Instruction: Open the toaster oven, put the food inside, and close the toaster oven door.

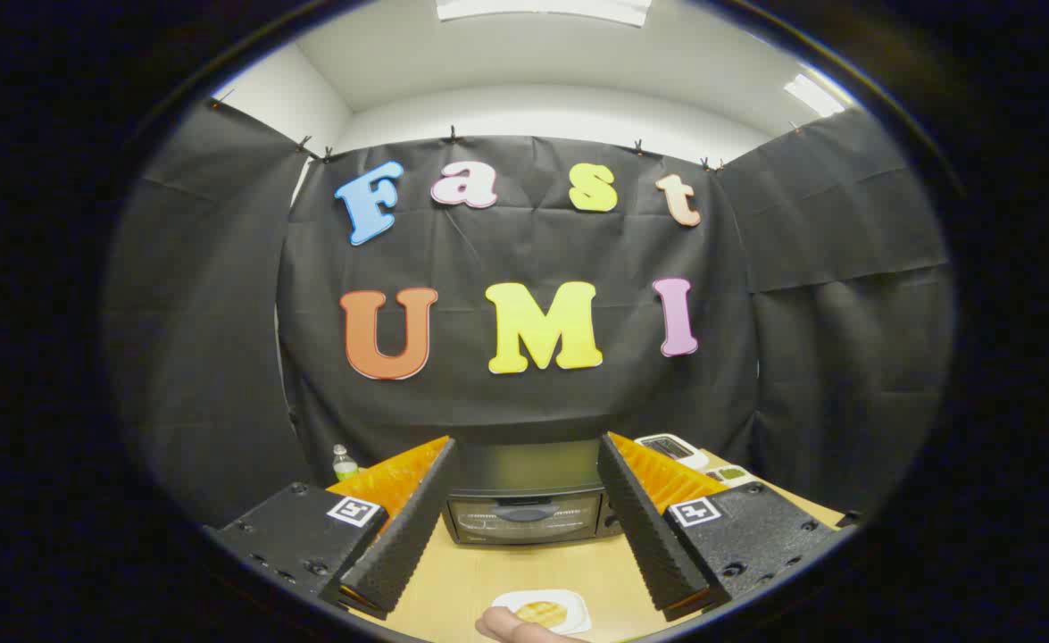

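A dark toaster oven [524, 505] stands on the wooden table [524, 572], its glass door shut, beyond my fingers and framed between them. Nearer than the oven, a small white plate [578, 614] holds a golden piece of food [540, 613], lying below and between the fingertips. A person's fingertip [511, 627] touches the near edge of the plate. My gripper [524, 594] is open wide, held above the table, with nothing between its fingers [399, 545].
A small green-capped bottle [343, 463] stands left of the oven by the black cloth wall. To the right behind the oven sit a white device [674, 449] and a small pale box [728, 474]. Bare tabletop lies between plate and oven.
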`<state>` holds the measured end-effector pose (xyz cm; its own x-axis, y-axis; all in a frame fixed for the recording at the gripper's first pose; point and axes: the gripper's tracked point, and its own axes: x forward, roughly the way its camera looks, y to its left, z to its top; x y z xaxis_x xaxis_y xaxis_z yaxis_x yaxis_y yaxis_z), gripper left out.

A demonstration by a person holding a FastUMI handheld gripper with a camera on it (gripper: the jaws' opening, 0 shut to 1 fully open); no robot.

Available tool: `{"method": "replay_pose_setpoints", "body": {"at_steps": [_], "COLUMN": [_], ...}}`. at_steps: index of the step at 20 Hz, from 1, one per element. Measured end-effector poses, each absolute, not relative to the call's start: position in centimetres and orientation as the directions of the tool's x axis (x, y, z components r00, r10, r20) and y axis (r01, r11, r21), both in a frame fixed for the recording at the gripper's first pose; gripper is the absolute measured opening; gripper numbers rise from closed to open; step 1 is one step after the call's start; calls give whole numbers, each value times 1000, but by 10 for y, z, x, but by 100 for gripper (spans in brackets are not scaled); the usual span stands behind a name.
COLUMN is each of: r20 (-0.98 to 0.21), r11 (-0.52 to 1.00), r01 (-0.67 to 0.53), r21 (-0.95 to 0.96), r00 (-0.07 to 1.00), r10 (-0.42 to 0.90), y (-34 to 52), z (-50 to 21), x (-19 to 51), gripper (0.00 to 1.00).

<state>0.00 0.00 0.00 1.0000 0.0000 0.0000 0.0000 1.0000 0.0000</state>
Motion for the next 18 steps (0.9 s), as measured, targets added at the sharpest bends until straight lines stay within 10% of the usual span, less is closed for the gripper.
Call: {"method": "replay_pose_setpoints", "body": {"at_steps": [18], "r20": [-22], "r11": [999], "r01": [19], "r21": [-30], "r00": [1000], "r10": [-20], "y": [3], "z": [-26], "x": [24], "gripper": [100]}}
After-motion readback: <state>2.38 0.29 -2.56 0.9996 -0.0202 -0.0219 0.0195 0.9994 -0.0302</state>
